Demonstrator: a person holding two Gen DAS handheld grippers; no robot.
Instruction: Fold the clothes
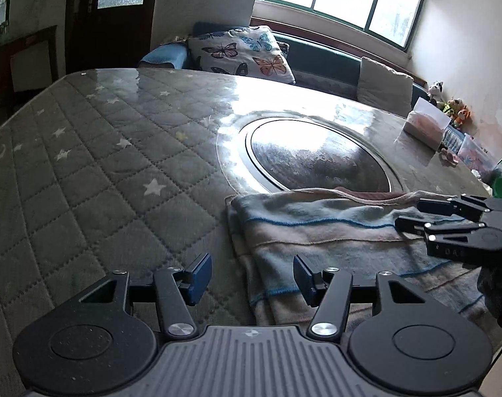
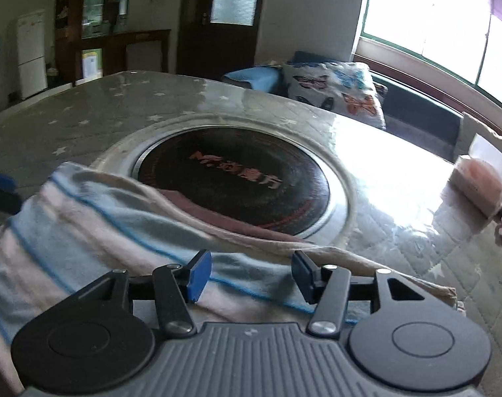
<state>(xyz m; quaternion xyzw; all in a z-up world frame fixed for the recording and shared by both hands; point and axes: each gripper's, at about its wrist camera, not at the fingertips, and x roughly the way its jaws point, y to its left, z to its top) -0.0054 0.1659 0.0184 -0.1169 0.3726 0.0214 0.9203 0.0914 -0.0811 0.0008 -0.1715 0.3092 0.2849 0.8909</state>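
A folded striped garment (image 1: 333, 231), pale blue and pink with thin blue lines, lies on the quilted star-patterned table cover (image 1: 102, 172). My left gripper (image 1: 252, 278) is open and empty, hovering over the garment's left edge. My right gripper (image 2: 251, 276) is open and empty above the garment (image 2: 95, 225), near its far hem. The right gripper also shows in the left wrist view (image 1: 413, 215) at the garment's right side, fingers apart.
A round dark hotplate (image 1: 317, 155) is set in the table just behind the garment. A tissue box (image 1: 426, 122) stands at the far right of the table. A sofa with a butterfly cushion (image 1: 241, 53) is beyond the table.
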